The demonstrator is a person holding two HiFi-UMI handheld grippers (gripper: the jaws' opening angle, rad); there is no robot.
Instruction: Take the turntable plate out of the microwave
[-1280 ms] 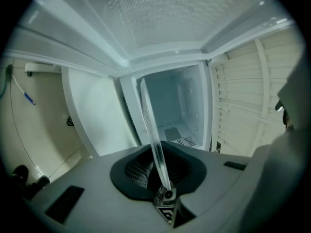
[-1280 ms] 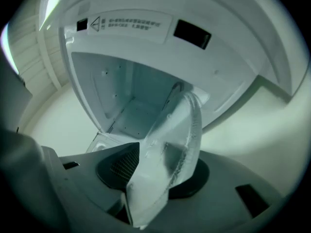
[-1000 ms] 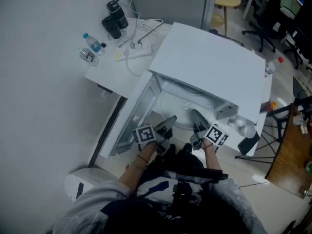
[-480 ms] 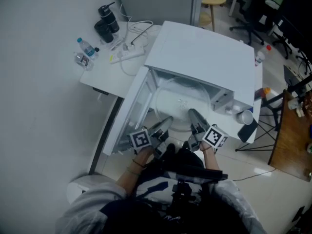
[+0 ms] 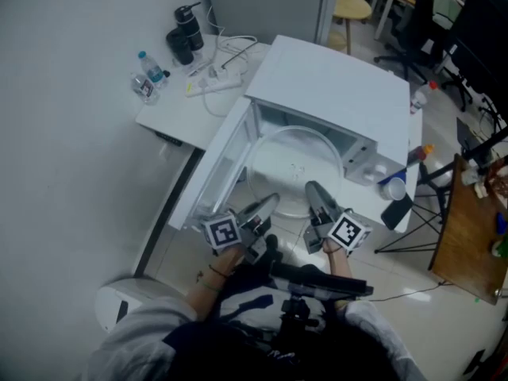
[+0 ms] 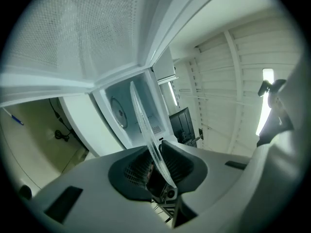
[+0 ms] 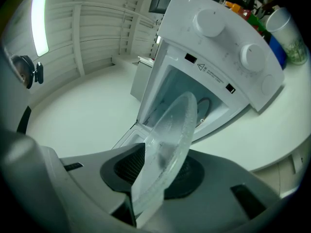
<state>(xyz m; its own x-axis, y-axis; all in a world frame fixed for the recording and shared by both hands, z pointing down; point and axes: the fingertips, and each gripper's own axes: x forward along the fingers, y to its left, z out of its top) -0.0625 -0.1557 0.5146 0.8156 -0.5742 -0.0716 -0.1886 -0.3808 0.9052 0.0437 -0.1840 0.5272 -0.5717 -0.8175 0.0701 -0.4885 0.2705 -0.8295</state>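
Observation:
The clear glass turntable plate (image 5: 292, 170) hangs level in front of the open cavity of the white microwave (image 5: 337, 82), held at its near rim from both sides. My left gripper (image 5: 267, 205) is shut on the rim's left part, and my right gripper (image 5: 313, 192) is shut on its right part. In the left gripper view the plate (image 6: 144, 123) shows edge-on, pinched between the dark pads of the left gripper (image 6: 156, 168). The right gripper view has the plate (image 7: 171, 135) tilted across the picture, clamped in the right gripper (image 7: 160, 173), with the microwave (image 7: 218, 38) behind.
The microwave door (image 5: 213, 175) stands open to the left. On the white table (image 5: 171, 113) lie a power strip (image 5: 214, 82), a water bottle (image 5: 148, 64) and a black flask (image 5: 190, 22). A cup (image 5: 394, 187) stands right of the microwave. A white bin (image 5: 119, 305) is at lower left.
Both grippers have drawn back toward me and risen with the plate between them. More of the plate now shows outside the cavity.

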